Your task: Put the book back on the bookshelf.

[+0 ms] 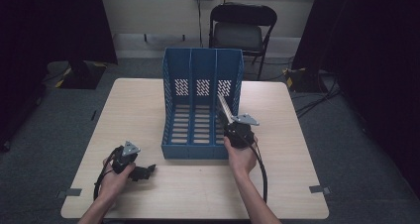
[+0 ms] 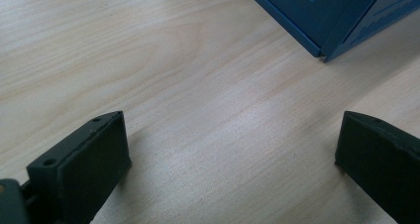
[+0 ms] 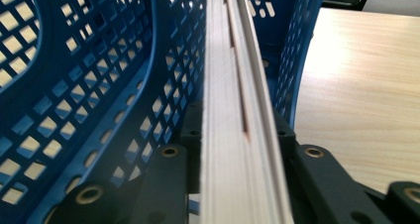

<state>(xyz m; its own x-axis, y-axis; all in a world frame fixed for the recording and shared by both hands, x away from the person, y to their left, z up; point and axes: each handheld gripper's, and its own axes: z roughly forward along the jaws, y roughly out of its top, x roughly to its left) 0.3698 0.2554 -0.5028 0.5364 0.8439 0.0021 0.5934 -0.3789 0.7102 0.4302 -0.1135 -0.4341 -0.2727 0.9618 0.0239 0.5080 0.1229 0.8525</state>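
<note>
Book (image 3: 242,135) sits clamped edge-on in the right gripper (image 3: 241,157), inside the blue file rack's (image 1: 171,105) right-hand compartment; left gripper (image 2: 233,157) gapes wide over the bench (image 2: 198,95).

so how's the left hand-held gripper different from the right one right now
The left hand-held gripper is open and holds nothing; the right hand-held gripper is shut on a thin stack of pages. The left sits low over bare table; the right reaches into the blue file rack, in its right-hand slot. Both have black jaws.
</note>
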